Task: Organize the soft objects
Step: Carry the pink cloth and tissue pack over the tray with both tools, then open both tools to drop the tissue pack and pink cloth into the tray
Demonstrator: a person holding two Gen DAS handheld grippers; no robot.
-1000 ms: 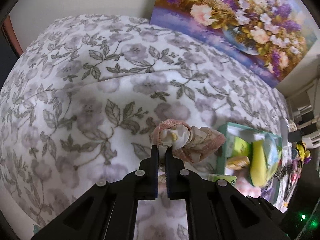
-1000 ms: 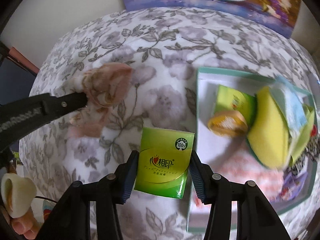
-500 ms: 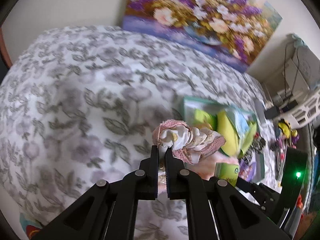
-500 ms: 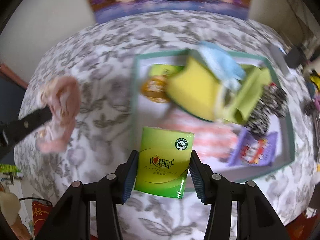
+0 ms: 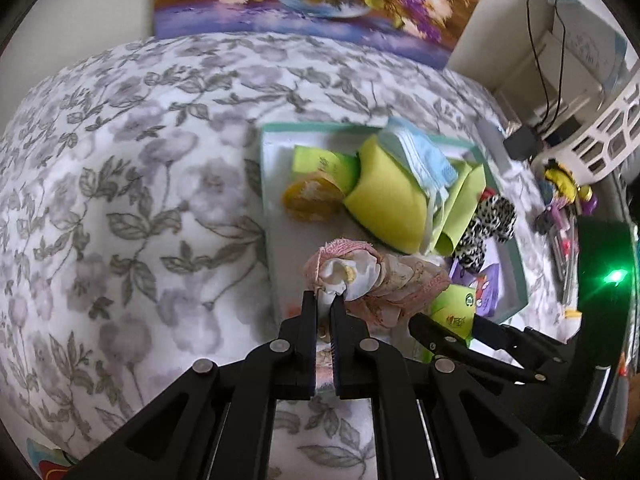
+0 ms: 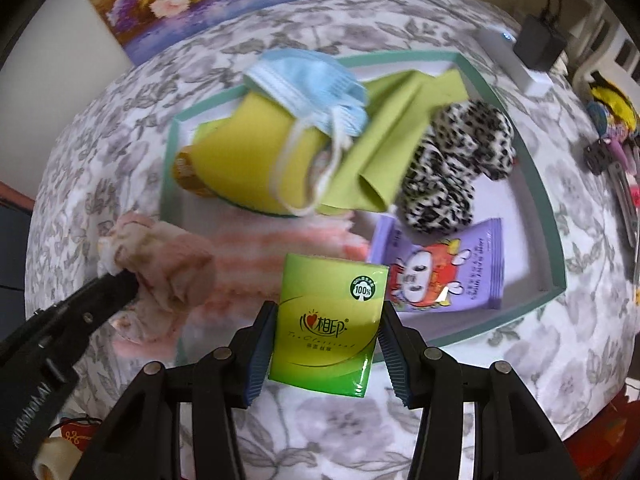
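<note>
Tissue pack (image 6: pixel 329 326) sits pinched upright in the right tool (image 6: pixel 326 346), hovering over the near edge of the teal tray (image 6: pixel 554 216). Pink sock bundle (image 5: pixel 362 280) is clamped in the pressed-together left tool (image 5: pixel 325 304), at the tray's near-left corner. Both drops look basically straight down.

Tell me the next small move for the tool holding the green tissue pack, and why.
Probably lower the right tool a little and forward, then open it over the bare strip of the tray below the purple packet. The tissue pack is clamped and hangs at the tray's near rim, and the rest of the tray is crowded.
</note>
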